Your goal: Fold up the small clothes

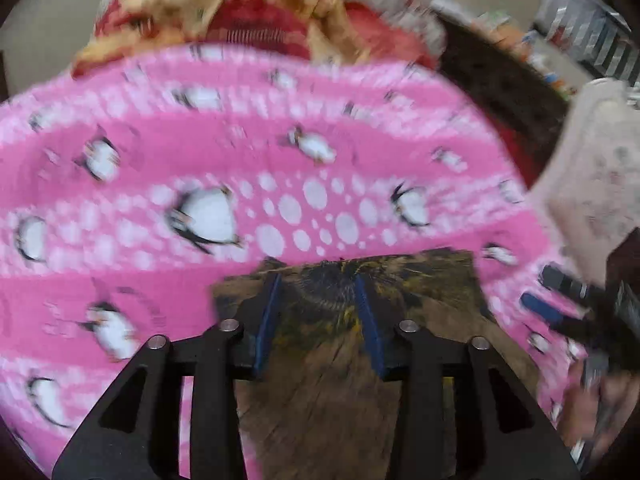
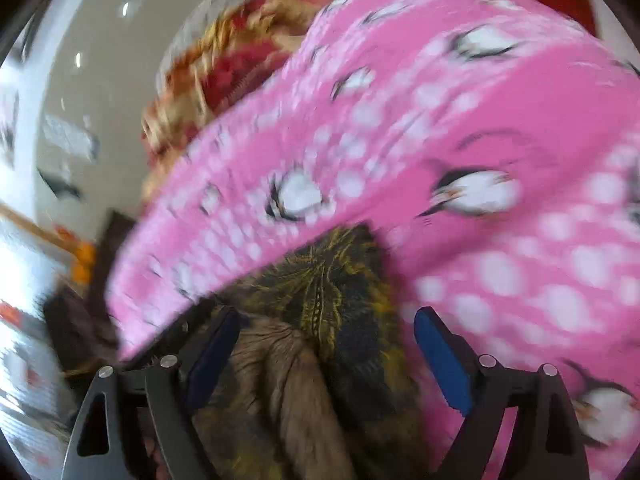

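A small brown cloth with a black and yellow pattern point(image 1: 360, 280) lies as a flat, roughly square piece on a pink penguin-print blanket point(image 1: 200, 140). My left gripper point(image 1: 318, 280) hovers over its far edge; the blue pads stand apart with the cloth under the gap, not pinched. In the right wrist view the same cloth point(image 2: 320, 300) looks bunched and creased, and my right gripper point(image 2: 328, 316) is spread wide on either side of it without pressing. The right gripper point(image 1: 554, 296) also shows at the right edge of the left wrist view. Both views are motion-blurred.
A red and gold patterned blanket point(image 1: 248, 12) lies beyond the pink one. A pale, whitish printed cloth point(image 1: 592, 168) sits at the right. A dark brown surface point(image 1: 500, 76) and cluttered shelves point(image 1: 592, 40) are farther back right. A pale wall point(image 2: 100, 100) is on the left.
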A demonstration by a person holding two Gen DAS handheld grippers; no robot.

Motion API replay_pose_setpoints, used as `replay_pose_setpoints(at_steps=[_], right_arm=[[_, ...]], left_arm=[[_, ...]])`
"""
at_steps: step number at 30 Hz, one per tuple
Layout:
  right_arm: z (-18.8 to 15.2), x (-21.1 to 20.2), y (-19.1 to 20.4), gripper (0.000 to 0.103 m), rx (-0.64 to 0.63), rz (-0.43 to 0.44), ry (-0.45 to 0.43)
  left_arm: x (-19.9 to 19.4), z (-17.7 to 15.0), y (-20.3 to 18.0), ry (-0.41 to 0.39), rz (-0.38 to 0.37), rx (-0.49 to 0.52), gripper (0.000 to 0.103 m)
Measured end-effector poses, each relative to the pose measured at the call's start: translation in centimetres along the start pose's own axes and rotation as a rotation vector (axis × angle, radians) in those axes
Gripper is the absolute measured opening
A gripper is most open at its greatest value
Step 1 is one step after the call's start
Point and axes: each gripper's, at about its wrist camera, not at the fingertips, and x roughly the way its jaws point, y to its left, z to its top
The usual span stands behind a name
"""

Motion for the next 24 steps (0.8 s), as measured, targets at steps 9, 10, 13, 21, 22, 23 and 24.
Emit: replay_pose_setpoints(at_steps=[9, 10, 13, 21, 22, 23, 24], right_arm=[[-5.9, -1.0, -2.9, 0.095, -0.266, 0.048, 0.212], [-6.4, -0.9, -2.3, 0.097, -0.343, 0.055, 0.179], [-6.6, 0.6, -1.1, 0.103, -0.444, 0.087, 0.185], [-4.3, 4.9, 0.3, 0.074, -0.434, 0.28, 0.248], [-4.5, 4.6, 0.0, 0.074, -0.43, 0.325, 0.266], [-4.7, 4.3, 0.0, 0.074, -0.428, 0.36, 0.281], [-4.9, 3.9, -0.4, 0.074, -0.421, 0.406, 0.306]], left_arm=[[-0.8, -11.3, 1.6, 0.061, -0.226, -0.013, 0.089], [-0.7, -11.7, 1.1, 0.075, -0.251, 0.005, 0.089], [-0.4, -10.9, 0.3, 0.091, -0.313, 0.001, 0.09], [0.7, -10.1, 1.5, 0.023, -0.363, -0.07, 0.09], [0.5, -10.5, 1.7, 0.017, -0.369, -0.065, 0.09], [0.3, -10.8, 1.8, 0.009, -0.379, -0.067, 0.09], [0.3, -11.0, 2.0, 0.004, -0.389, -0.075, 0.09]])
